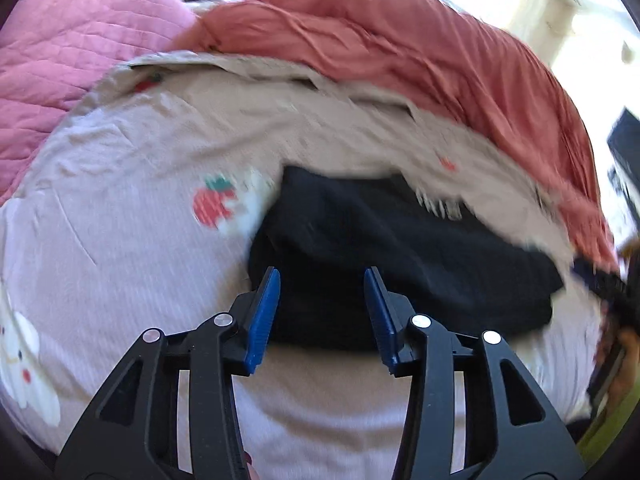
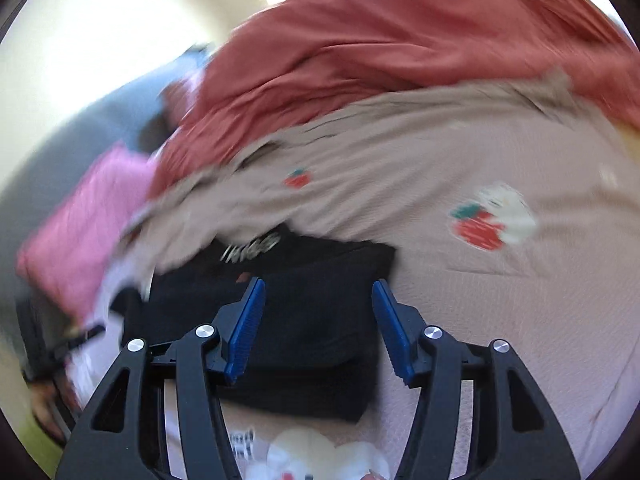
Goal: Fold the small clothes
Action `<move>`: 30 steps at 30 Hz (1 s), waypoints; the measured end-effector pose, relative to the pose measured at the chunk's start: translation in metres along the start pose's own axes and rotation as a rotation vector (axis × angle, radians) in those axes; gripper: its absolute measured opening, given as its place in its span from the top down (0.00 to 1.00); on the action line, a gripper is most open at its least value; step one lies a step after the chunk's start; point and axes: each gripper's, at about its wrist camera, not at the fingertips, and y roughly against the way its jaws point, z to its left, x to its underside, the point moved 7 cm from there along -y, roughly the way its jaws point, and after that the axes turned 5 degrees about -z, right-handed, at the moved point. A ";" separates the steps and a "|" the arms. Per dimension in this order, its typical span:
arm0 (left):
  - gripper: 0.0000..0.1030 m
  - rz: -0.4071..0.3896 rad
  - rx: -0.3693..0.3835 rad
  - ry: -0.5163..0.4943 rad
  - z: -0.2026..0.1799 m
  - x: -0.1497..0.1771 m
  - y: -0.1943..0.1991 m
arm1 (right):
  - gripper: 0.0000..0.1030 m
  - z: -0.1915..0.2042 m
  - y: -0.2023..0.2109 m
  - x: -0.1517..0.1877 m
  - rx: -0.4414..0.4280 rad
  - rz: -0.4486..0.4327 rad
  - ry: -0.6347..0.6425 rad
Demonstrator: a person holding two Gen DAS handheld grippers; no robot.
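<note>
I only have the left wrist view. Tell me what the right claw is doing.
Observer: The right claw is open, gripping nothing.
Operator: Say what it points at.
Observer: The black garment, which shows between its fingers.
Operator: Report what lies nearer than the garment's near edge.
Observer: A white cartoon print on the beige sheet.

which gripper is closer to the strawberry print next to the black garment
Left, likely. The left gripper hangs over the black garment edge beside the strawberry print; the right gripper is mid-garment, farther from it.
</note>
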 end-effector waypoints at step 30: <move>0.60 0.044 0.077 -0.084 -0.093 -0.087 -0.113 | 0.42 0.061 -0.056 0.061 -0.184 0.312 0.228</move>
